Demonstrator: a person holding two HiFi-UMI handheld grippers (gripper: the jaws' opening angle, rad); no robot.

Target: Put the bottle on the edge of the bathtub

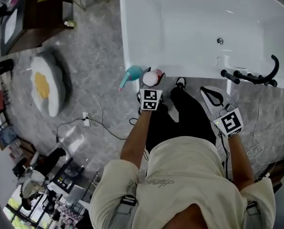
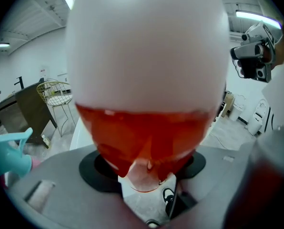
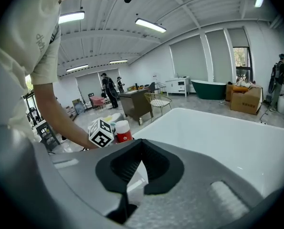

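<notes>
A red bottle (image 1: 152, 77) with a white cap stands upright between the jaws of my left gripper (image 1: 151, 83), which is shut on it. It is at the near left corner of the white bathtub (image 1: 132, 56); I cannot tell whether it rests on the rim. In the left gripper view the bottle (image 2: 147, 80) fills most of the picture. My right gripper (image 1: 211, 95) hovers over the floor just in front of the tub's near edge, its jaws shut on nothing. In the right gripper view, the bottle (image 3: 123, 131) shows beyond the shut gripper (image 3: 141, 143), beside the tub (image 3: 218, 142).
A teal watering can (image 1: 131, 74) lies on the floor left of the bottle. A black fitting (image 1: 256, 76) sits on the tub's near rim at the right. An egg-shaped cushion (image 1: 46, 82) and cables (image 1: 94, 120) are on the floor to the left.
</notes>
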